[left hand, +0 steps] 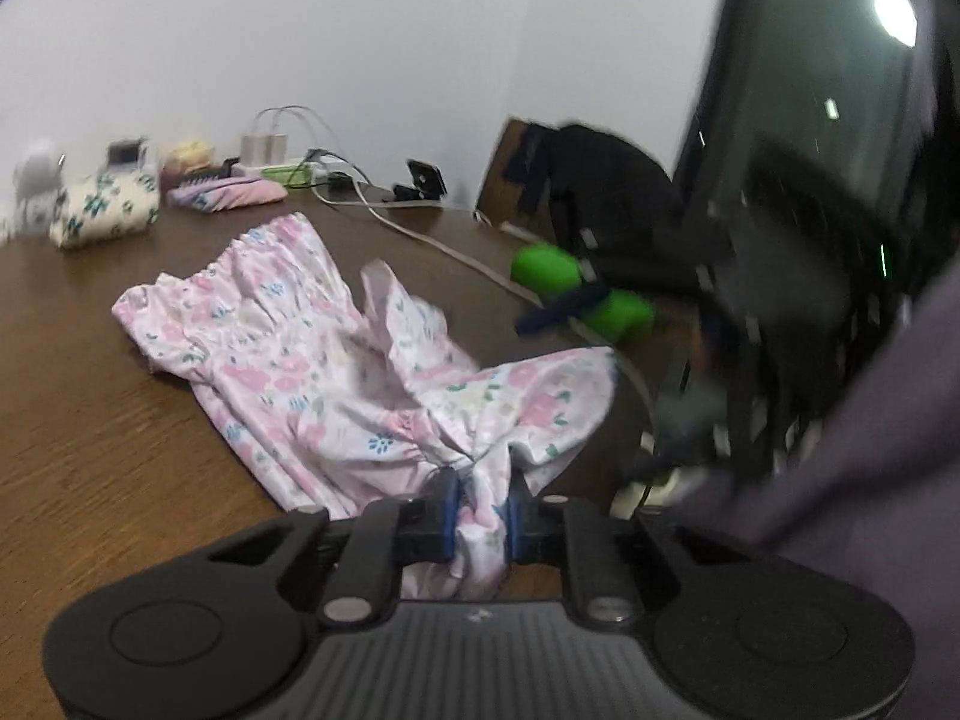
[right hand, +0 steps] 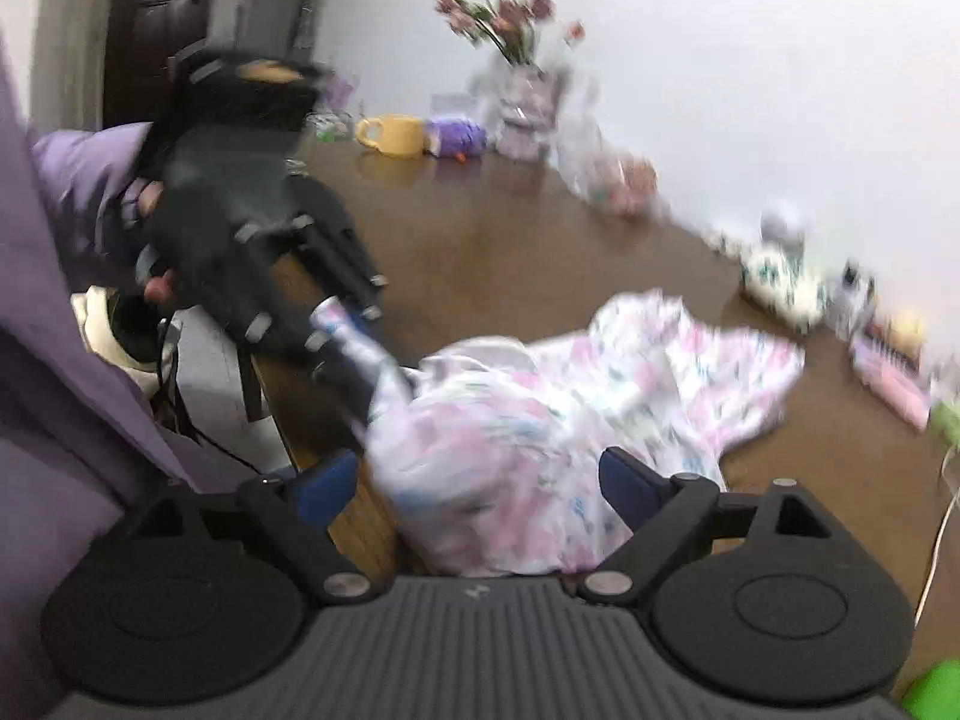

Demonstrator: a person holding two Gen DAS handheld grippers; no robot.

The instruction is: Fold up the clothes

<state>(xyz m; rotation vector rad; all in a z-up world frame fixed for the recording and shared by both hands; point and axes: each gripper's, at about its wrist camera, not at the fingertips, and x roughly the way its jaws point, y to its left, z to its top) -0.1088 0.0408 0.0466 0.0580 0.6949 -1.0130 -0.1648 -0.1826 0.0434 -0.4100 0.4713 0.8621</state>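
A white garment with pink flowers [left hand: 288, 348] lies crumpled on the brown wooden table [left hand: 90, 420]. My left gripper [left hand: 483, 516] is shut on a bunched edge of it, with cloth squeezed between the blue pads. The right wrist view shows the same garment [right hand: 600, 396] spread toward the right, and the left gripper [right hand: 345, 330] lifting a twisted corner near the table's edge. My right gripper [right hand: 474, 480] stands open over the near heap of cloth. Its blue fingertips [right hand: 327, 486] are wide apart and do not press the fabric. Both views are blurred.
Folded floral clothes [left hand: 102, 210] and a pink folded piece [left hand: 228, 192] sit at the back, beside chargers and cables [left hand: 282, 150]. A green object [left hand: 576, 288] lies at the right. A yellow mug [right hand: 393, 133] and a flower vase [right hand: 516, 60] stand farther off. A purple sleeve [left hand: 870, 420] is close.
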